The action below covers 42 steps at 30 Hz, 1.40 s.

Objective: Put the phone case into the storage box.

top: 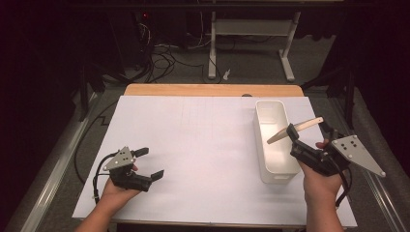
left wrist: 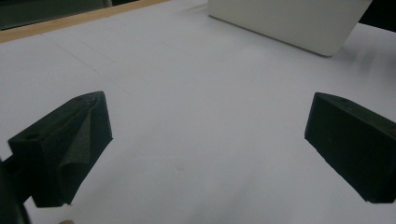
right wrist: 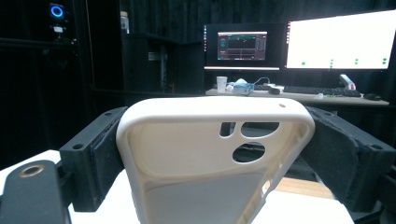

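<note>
My right gripper (top: 309, 129) is shut on a cream phone case (top: 296, 129), held flat in the air over the near end of a white rectangular bin (top: 280, 177). In the right gripper view the phone case (right wrist: 210, 154) is clamped by its two long edges between the black pads (right wrist: 100, 140), its camera cut-outs towards the far end. At the table's near left, my left gripper (top: 152, 162) rests low over the white sheet (top: 203, 145), open and holding nothing. The left gripper view shows its jaws wide apart over bare sheet, with the bin (left wrist: 289, 23) at the top.
The white sheet covers a wooden table whose edge (top: 212, 90) shows at the back. Behind it are a white desk frame (top: 251, 29) and cables (top: 159, 60) on the floor. Lit monitors (right wrist: 336, 39) stand on a desk in the dark room.
</note>
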Tool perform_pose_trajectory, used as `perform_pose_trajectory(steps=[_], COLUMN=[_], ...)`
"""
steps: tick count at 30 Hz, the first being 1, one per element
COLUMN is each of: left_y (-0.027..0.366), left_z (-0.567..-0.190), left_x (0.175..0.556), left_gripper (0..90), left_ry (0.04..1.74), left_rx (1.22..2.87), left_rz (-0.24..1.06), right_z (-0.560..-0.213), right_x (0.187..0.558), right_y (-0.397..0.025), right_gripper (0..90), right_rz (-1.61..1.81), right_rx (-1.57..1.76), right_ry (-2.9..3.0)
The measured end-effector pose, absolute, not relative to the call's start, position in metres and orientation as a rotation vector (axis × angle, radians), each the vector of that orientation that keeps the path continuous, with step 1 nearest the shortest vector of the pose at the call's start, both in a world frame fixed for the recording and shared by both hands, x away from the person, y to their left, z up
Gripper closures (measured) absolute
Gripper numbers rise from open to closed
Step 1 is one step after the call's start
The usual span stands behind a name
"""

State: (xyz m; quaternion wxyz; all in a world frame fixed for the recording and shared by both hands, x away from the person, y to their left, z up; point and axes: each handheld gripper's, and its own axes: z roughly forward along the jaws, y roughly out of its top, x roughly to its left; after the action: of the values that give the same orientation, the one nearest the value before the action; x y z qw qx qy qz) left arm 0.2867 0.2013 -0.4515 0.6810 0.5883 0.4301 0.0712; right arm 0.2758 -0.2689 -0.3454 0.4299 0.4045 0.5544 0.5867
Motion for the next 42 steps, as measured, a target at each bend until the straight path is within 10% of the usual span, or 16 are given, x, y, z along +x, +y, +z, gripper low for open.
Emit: perform_pose_trajectory(steps=[42], left_y=[0.208], left_z=[-0.450], left_x=[0.289], left_gripper=[2.2], left_ry=[0.971], left_rx=[1.249], left_rz=[0.154], right_z=[-0.333], right_x=[0.347], right_y=[-0.250], right_gripper=[12.4], right_rz=[1.367], right_rx=[1.074], right_ry=[1.368])
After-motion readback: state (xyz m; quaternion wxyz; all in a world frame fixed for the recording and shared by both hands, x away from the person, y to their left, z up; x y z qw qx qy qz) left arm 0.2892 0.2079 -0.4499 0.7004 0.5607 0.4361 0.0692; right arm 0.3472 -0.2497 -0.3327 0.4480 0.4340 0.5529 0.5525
